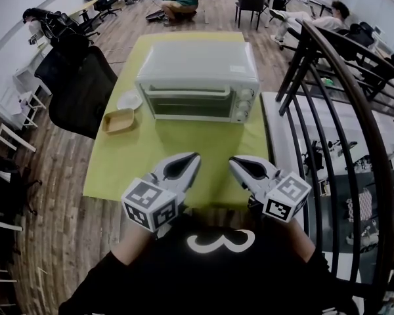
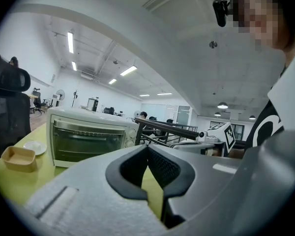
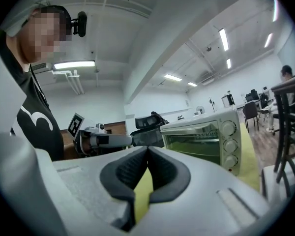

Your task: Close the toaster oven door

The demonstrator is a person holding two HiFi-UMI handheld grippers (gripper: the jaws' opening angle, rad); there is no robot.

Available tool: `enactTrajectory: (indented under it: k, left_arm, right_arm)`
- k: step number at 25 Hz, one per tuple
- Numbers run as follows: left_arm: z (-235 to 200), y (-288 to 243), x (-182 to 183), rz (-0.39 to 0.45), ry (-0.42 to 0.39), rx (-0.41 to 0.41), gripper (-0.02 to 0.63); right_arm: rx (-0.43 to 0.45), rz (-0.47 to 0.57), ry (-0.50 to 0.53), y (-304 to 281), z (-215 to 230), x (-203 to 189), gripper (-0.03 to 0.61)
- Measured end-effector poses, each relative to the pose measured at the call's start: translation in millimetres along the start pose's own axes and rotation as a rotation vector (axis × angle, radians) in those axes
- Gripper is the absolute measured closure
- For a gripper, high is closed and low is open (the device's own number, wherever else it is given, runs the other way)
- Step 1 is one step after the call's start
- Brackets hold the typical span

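Hovering side by side just ahead of the person's black shirt with a white figure (image 1: 220, 241), the grey left gripper (image 1: 194, 156) and the grey right gripper (image 1: 234, 162) point forward over the near part of a long table (image 1: 111, 176) under a yellow-green cloth (image 1: 203, 143). Each gripper's own view shows its black ribbed fingers (image 2: 162, 166) closed tip to tip with nothing between them; only cloth shows through the slot beneath the tips. Neither gripper touches anything. Farther along the cloth, well apart from both, stands the white toaster oven (image 1: 197, 64), its front facing the person. Its glass door (image 1: 192, 105) is upright and shut against the front, with a column of three pale knobs (image 1: 244, 107) to its right. Just left of the oven lie a shallow tan rectangular tray (image 1: 119, 120) and, behind that, a small white plate (image 1: 129, 100). A black office chair (image 1: 82, 90) stands off the table's left side, and a black railing with a brown top rail (image 1: 356, 90) runs along the right. Beyond, on the wooden floor (image 1: 52, 228), a person in a green top (image 1: 179, 0) crouches.
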State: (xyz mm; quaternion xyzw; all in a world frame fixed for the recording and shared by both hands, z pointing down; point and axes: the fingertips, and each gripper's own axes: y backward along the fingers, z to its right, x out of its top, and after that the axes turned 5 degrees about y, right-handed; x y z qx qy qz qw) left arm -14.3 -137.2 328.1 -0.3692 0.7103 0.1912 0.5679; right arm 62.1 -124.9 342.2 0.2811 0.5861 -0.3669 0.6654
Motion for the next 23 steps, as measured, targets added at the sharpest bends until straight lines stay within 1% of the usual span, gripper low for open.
enactTrajectory:
  k: [14, 23]
  left_arm:
    - [9, 7, 3, 0.015, 0.017, 0.011, 0.603]
    - [16, 7, 1, 0.019, 0.016, 0.015, 0.603]
  right_arm:
    - [-0.016, -0.015, 0.021, 11, -5, 3, 0.577]
    - [-0.015, -0.008, 0.012, 19, -5, 0, 0.577]
